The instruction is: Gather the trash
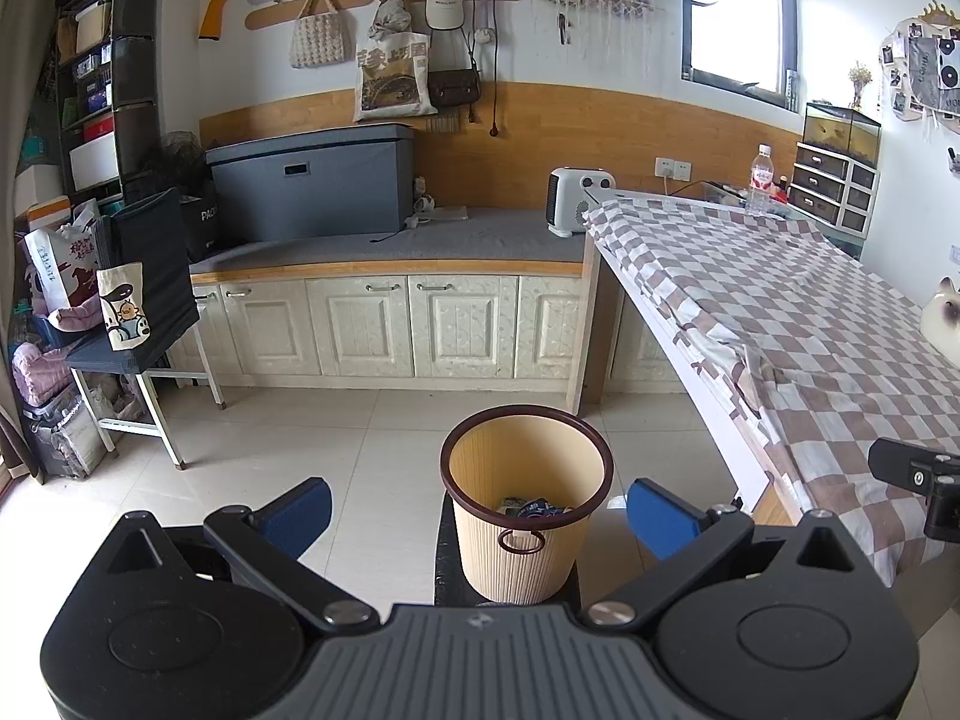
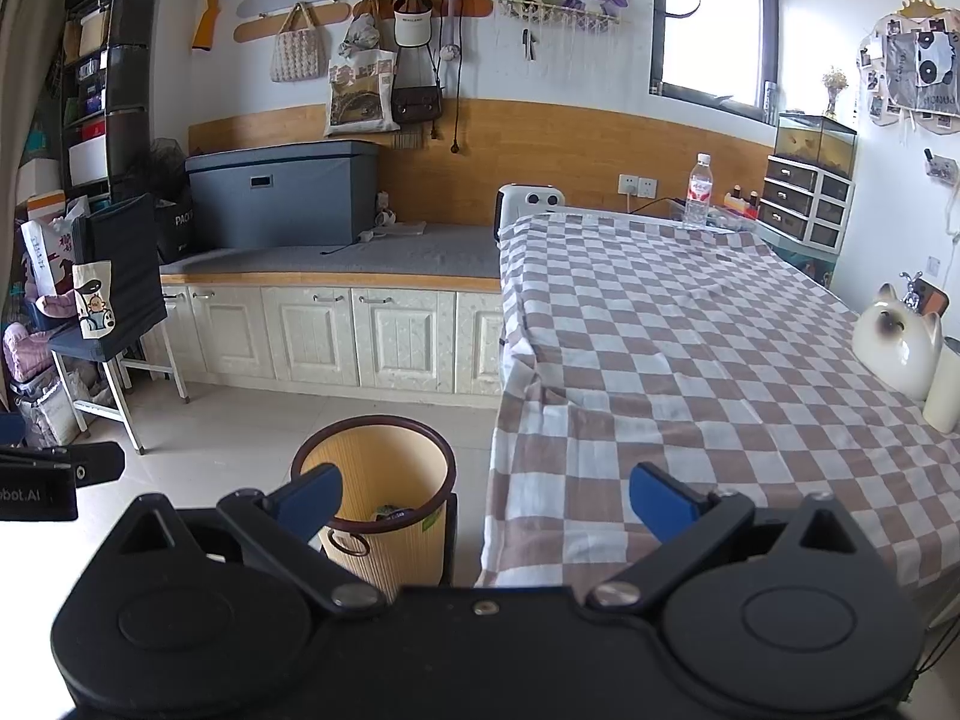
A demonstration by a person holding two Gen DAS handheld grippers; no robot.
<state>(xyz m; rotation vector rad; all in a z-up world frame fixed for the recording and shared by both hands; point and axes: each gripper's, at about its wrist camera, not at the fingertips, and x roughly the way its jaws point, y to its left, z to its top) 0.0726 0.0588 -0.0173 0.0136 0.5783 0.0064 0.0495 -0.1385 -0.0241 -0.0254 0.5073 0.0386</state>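
A beige ribbed waste bin with a dark brown rim stands on the tiled floor beside the table, with a few wrappers lying at its bottom. My left gripper hangs open straight in front of the bin, blue pads wide apart, nothing between them. In the right wrist view the same bin sits low at left, and my right gripper is open and empty over the table's near corner. A clear water bottle with a red label stands at the far end of the table.
The table wears a brown-and-white checked cloth. A white cat figurine and a white cylinder stand at its right edge. A white heater and a grey storage box sit on the back counter. A dark chair stands at left.
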